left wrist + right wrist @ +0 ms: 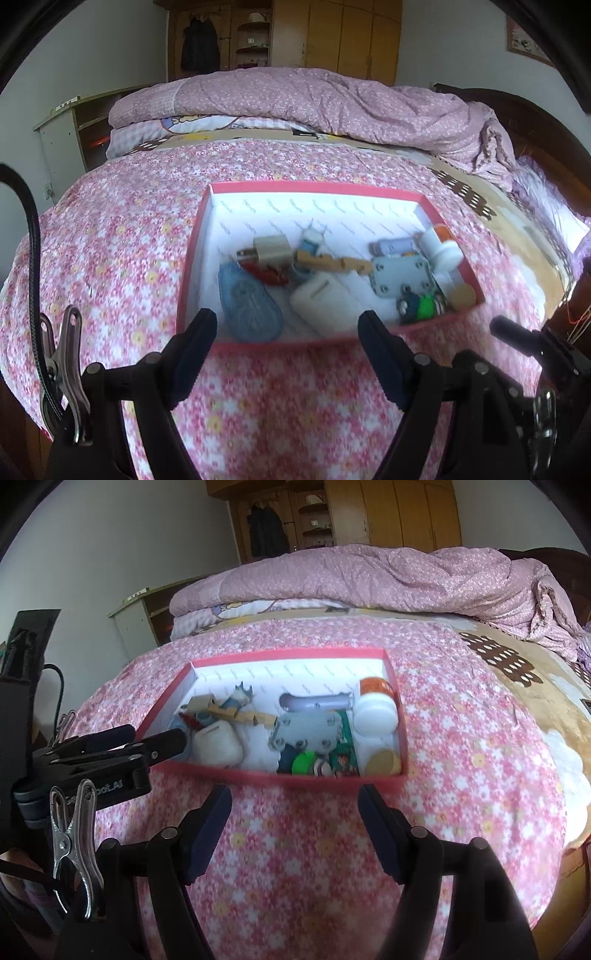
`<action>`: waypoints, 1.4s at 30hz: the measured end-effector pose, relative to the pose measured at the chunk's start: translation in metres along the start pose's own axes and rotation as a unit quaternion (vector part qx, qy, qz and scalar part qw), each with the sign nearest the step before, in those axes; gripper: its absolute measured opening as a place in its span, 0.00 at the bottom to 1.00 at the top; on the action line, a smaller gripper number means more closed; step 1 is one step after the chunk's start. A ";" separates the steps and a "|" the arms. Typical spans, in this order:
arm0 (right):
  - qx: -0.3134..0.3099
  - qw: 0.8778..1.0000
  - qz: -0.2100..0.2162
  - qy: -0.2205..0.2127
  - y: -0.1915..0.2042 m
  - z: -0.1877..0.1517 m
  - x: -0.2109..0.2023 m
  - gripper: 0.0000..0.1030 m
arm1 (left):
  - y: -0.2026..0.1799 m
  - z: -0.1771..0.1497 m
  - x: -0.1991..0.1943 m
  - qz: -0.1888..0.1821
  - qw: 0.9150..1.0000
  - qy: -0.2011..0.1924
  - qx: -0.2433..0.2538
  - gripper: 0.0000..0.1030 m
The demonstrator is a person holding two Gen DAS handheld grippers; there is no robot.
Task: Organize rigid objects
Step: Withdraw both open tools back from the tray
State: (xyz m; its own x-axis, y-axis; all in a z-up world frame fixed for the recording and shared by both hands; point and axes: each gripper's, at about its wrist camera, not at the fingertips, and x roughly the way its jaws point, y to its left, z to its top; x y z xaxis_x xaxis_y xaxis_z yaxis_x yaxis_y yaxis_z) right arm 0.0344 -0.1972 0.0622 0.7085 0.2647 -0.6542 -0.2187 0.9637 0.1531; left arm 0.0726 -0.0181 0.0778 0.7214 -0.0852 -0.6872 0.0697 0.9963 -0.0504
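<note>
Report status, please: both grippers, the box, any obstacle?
Left gripper open, empty. Right gripper open, empty. Red box on the bed, objects inside. Nothing in the way.

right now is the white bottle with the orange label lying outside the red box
No, the white bottle lies inside the red box, tucked against its right wall next to the grey plate.

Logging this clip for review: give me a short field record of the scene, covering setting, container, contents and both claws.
setting: bed with pink floral cover
container: red box, open, white inside
contents: blue case, white case, grey plate, white bottle, wooden piece, green piece, all near the front wall
left claw: open, empty, at the box's front wall
right claw: open, empty, before the box
</note>
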 end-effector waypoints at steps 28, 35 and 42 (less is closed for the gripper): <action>0.007 0.996 -0.083 0.042 -0.006 -0.048 0.024 0.81 | -0.004 -0.061 0.021 0.029 0.998 0.051 -0.011 0.85; 0.000 0.995 -0.094 0.037 -0.002 -0.051 0.027 0.85 | -0.010 -0.062 0.023 0.037 0.998 0.048 0.001 0.88; -0.003 0.995 -0.096 0.034 -0.002 -0.052 0.027 0.86 | -0.010 -0.063 0.023 0.038 0.998 0.046 0.002 0.88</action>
State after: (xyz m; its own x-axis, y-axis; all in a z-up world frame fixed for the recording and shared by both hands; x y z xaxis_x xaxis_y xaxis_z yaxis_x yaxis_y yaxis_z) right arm 0.0194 -0.1934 0.0056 0.6911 0.0725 -0.7191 -0.0870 0.9961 0.0168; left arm 0.0454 -0.0294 0.0165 0.6590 -0.0069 -0.7521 0.0189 0.9998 0.0073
